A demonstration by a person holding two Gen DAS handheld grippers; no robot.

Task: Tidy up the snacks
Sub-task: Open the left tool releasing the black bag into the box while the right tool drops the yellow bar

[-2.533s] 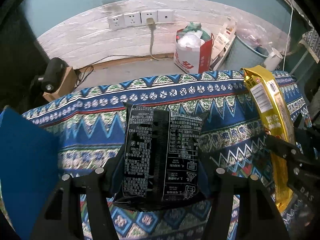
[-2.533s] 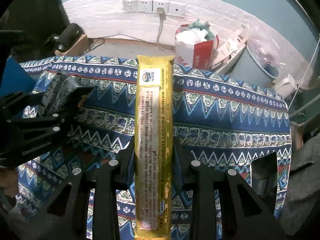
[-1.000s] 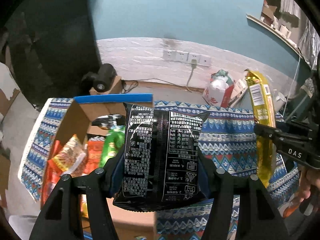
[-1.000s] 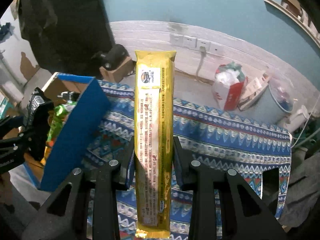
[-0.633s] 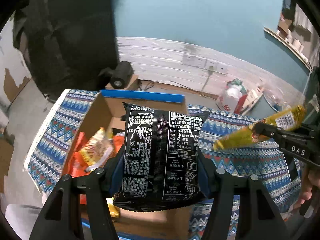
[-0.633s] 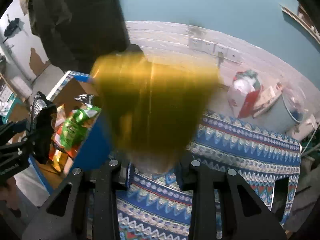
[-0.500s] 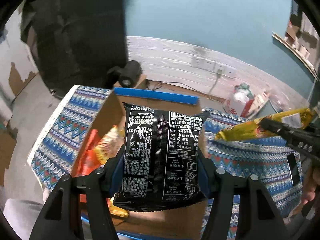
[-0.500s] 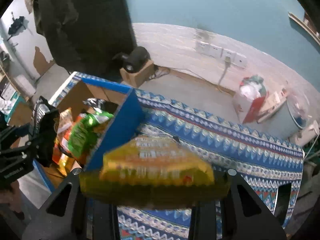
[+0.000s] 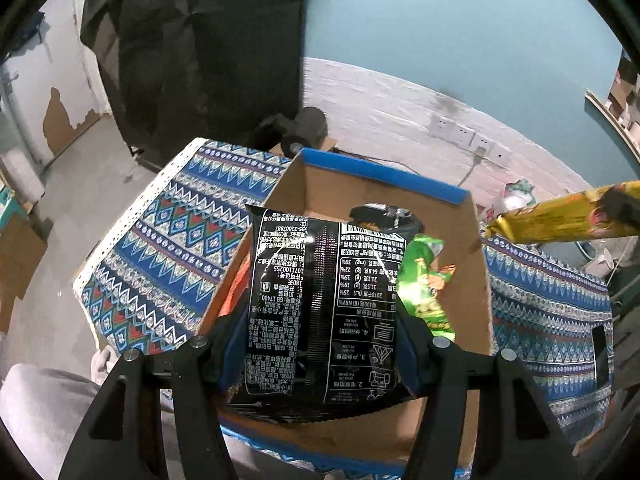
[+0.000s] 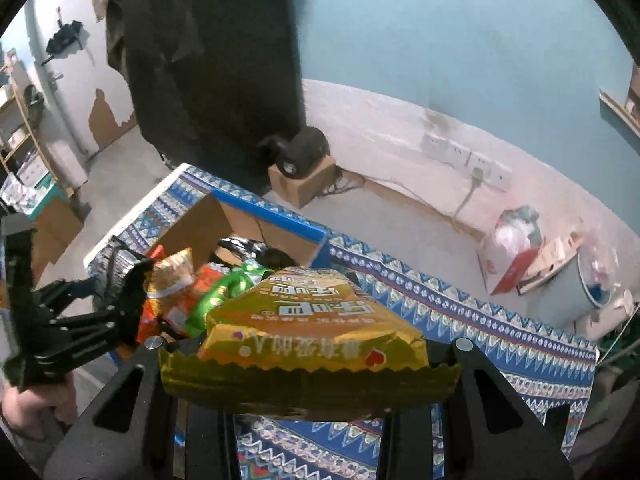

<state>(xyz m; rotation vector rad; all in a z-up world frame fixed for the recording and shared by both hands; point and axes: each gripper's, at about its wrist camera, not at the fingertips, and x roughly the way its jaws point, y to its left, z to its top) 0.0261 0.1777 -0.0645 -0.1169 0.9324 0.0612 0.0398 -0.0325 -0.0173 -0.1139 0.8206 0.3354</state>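
Note:
My left gripper is shut on a black snack packet with white print, held upright over the open cardboard box with a blue rim. Green, orange and dark packets lie inside the box. My right gripper is shut on a long yellow packet, which lies crosswise over its fingers and hides the pads. That yellow packet juts in from the right in the left wrist view, beside the box's right wall. The right wrist view shows the left gripper at the box's left side.
The box stands on a table with a blue patterned cloth, close to its left edge. Behind are a dark hanging cloth, a black device on a small carton, wall sockets and a rubbish bag. A hand grips the left tool.
Both grippers have travelled left from the cloth to the box. The yellow packet has swung from upright to crosswise in the right gripper. The black packet sits unchanged in the left one.

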